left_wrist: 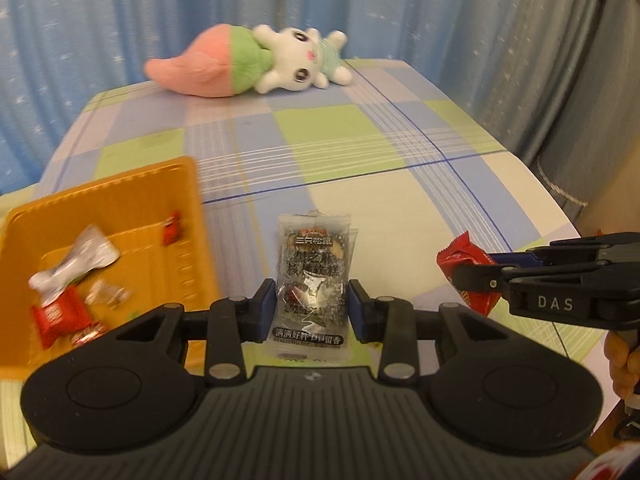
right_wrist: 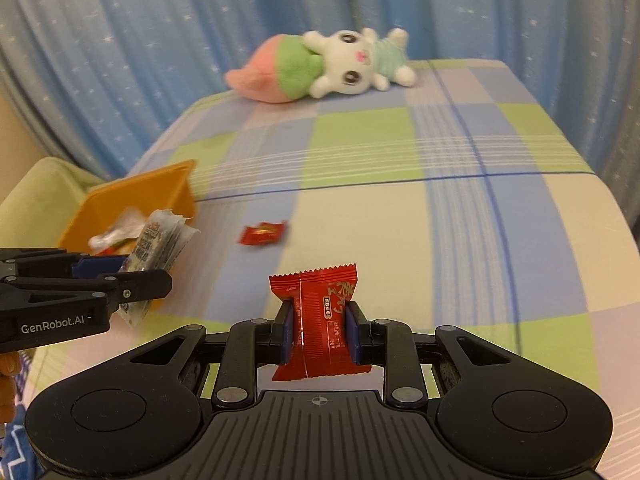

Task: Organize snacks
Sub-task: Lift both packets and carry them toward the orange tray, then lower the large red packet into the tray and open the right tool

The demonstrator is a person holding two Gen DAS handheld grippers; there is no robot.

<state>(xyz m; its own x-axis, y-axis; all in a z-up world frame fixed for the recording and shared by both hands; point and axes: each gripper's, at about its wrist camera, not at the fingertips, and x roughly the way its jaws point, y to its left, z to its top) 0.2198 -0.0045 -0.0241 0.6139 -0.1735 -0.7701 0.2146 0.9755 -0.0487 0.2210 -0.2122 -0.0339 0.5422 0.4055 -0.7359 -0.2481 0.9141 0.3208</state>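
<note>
My left gripper [left_wrist: 313, 304] is shut on a clear black-sesame snack packet [left_wrist: 313, 276], held above the bed just right of the orange tray [left_wrist: 132, 196]. The tray holds several wrapped snacks, among them a silver packet [left_wrist: 76, 266] and a red packet [left_wrist: 60, 316]. My right gripper [right_wrist: 320, 330] is shut on a red snack packet [right_wrist: 320, 320], held above the bed. In the left wrist view it shows at the right [left_wrist: 476, 276]. In the right wrist view the left gripper [right_wrist: 144, 280] shows at the left beside the tray [right_wrist: 132, 200]. One small red candy [right_wrist: 262, 233] lies loose on the bedsheet.
A plush rabbit with a pink and green tail [left_wrist: 248, 60] lies at the far end of the checked bedsheet [left_wrist: 360, 140]. Blue curtains [left_wrist: 120, 20] hang behind the bed. The bed's edge drops off at the right. A yellow-green cushion [right_wrist: 36, 188] sits left of the tray.
</note>
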